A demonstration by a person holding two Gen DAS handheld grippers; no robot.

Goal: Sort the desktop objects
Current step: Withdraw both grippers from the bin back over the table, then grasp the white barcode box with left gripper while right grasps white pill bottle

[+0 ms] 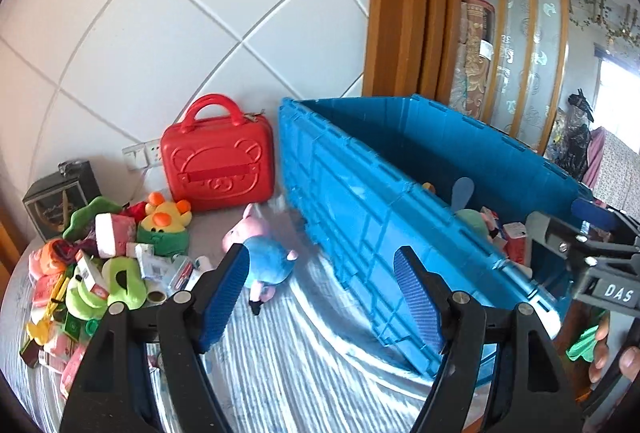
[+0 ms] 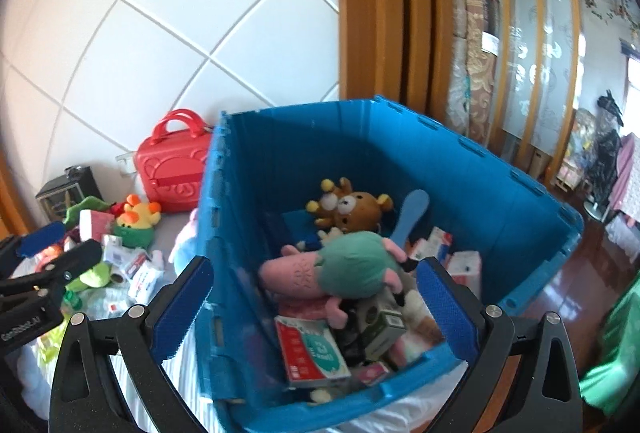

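A big blue crate [image 1: 344, 201] stands on the striped cloth; it also shows in the right wrist view [image 2: 472, 185], holding a brown bear plush [image 2: 352, 209], a green-and-pink plush [image 2: 356, 269] and several small boxes. A pile of plush toys and boxes [image 1: 100, 265] lies at the left, with a pig plush in blue [image 1: 264, 257] nearest the crate. My left gripper [image 1: 320, 297] is open and empty above the cloth beside the crate's side wall. My right gripper [image 2: 316, 309] is open and empty above the crate's near end.
A red bear-embossed case [image 1: 218, 165] stands against the white tiled wall. A dark box [image 1: 60, 197] sits at the far left. A wooden door frame [image 1: 404, 5] and glass partition rise behind the crate. The right gripper's body [image 1: 592, 265] shows at the right edge.
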